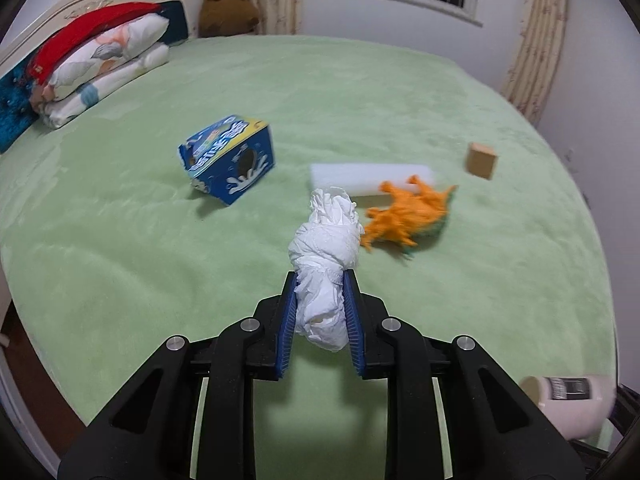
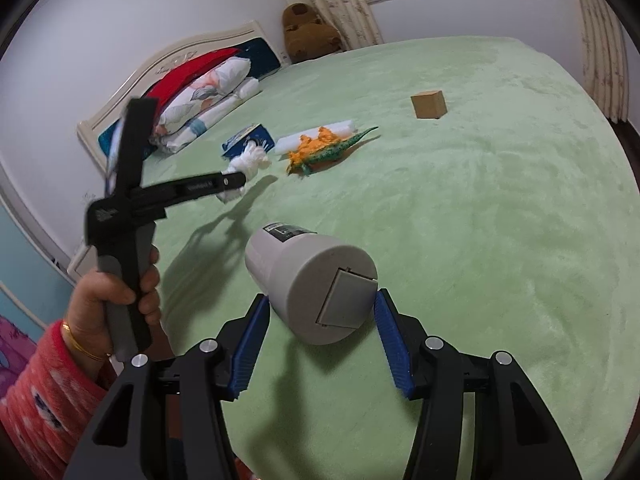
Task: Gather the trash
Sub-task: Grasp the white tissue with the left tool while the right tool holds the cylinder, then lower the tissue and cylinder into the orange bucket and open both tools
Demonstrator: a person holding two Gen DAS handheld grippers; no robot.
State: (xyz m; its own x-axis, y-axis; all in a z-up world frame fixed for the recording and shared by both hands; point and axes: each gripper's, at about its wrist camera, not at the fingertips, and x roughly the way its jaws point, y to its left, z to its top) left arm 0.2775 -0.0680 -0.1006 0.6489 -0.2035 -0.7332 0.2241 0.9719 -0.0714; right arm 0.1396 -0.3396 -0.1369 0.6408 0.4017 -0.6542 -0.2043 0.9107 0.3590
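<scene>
My left gripper (image 1: 320, 280) is shut on a crumpled white tissue wad (image 1: 326, 248) and holds it above the green bed; the wad also shows in the right wrist view (image 2: 244, 168), with the left gripper (image 2: 236, 178) held by a hand. My right gripper (image 2: 320, 304) is closed on a grey cylindrical trash bin (image 2: 316, 280), its blue pads against the bin's sides near the flap lid. The bin lies tilted, lid toward the camera. It also shows at the lower right of the left wrist view (image 1: 568, 404).
On the green blanket (image 2: 480, 220) lie a blue carton (image 1: 228, 158), a white foam block (image 1: 372, 176), an orange and green toy dinosaur (image 1: 408, 212) and a small brown box (image 1: 482, 160). Pillows (image 1: 100, 68) and a brown plush (image 1: 226, 6) sit by the headboard.
</scene>
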